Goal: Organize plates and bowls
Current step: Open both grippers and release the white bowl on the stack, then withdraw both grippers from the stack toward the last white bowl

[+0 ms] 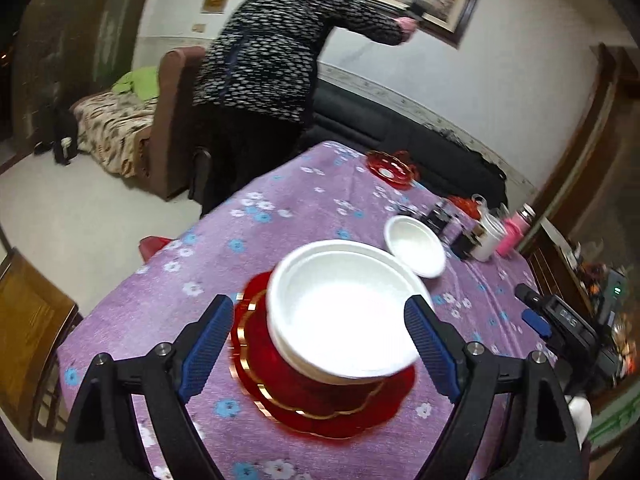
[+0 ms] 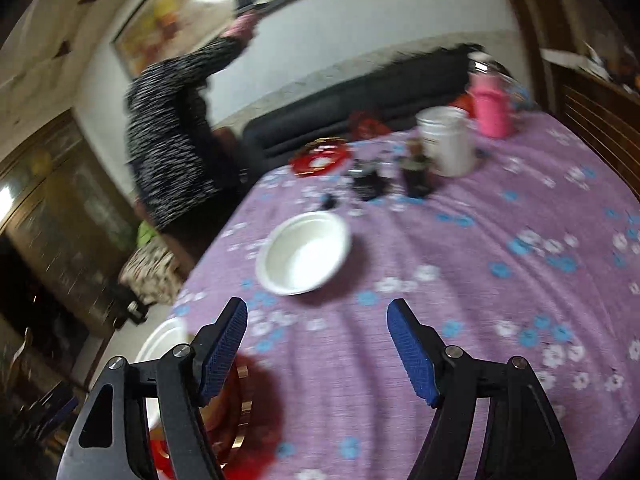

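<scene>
White bowls and red plates on the floral tablecloth [image 1: 280, 216].
Large bowl [image 1: 344, 308], empty, sits on the red plate [image 1: 320, 400]; small bowl [image 1: 416, 246], empty, just beside it. Left gripper [image 1: 326, 344] and right gripper [image 2: 318, 348] fingers apart, gripping nothing.

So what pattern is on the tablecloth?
Purple tablecloth with white and blue flowers; right wrist view shows it best.

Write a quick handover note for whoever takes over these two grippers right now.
Left gripper: open, jaws either side of the white bowl, pads not touching it.
Right gripper: open, empty, above the tablecloth.
Done: that bowl sits on the red plates.
Left: second white bowl lies loose mid-table; another red plate sits at the far edge.
</scene>
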The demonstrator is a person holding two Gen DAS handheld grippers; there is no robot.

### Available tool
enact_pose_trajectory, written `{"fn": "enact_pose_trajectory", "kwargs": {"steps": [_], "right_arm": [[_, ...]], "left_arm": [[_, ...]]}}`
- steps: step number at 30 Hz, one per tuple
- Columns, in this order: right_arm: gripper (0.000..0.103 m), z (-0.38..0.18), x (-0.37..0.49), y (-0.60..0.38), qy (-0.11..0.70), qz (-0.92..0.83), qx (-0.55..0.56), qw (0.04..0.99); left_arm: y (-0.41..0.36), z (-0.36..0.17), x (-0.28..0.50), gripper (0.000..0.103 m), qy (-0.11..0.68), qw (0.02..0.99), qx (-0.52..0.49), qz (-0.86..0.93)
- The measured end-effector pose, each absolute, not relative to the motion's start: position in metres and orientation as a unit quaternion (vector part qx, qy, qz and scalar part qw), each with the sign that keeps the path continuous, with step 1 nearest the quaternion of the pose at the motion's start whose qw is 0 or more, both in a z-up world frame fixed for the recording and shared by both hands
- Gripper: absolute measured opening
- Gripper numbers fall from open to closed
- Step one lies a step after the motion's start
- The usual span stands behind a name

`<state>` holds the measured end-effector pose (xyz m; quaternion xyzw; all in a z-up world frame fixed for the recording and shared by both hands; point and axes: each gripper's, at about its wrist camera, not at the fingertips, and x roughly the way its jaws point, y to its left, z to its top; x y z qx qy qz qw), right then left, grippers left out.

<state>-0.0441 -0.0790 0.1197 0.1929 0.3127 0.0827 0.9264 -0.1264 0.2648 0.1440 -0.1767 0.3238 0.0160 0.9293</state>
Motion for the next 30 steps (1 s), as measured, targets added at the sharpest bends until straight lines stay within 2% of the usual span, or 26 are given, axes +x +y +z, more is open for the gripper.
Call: {"fn": "enact_pose_trajectory", "kwargs": {"steps": [14, 30], "right_arm": [[0.077, 0.109, -0.018, -0.105, 0.326, 0.069, 0.179, 0.926], [0.078, 0.103, -0.017, -0.097, 0.320, 0.081, 0.132, 0.935]], "left_arm": [[0.196, 0.165, -0.091, 0.087, 0.328, 0.939, -0.104, -0.013], [0.122, 0.154, -0.059, 0.087, 0.315, 0.941, 0.080, 0.098]]}}
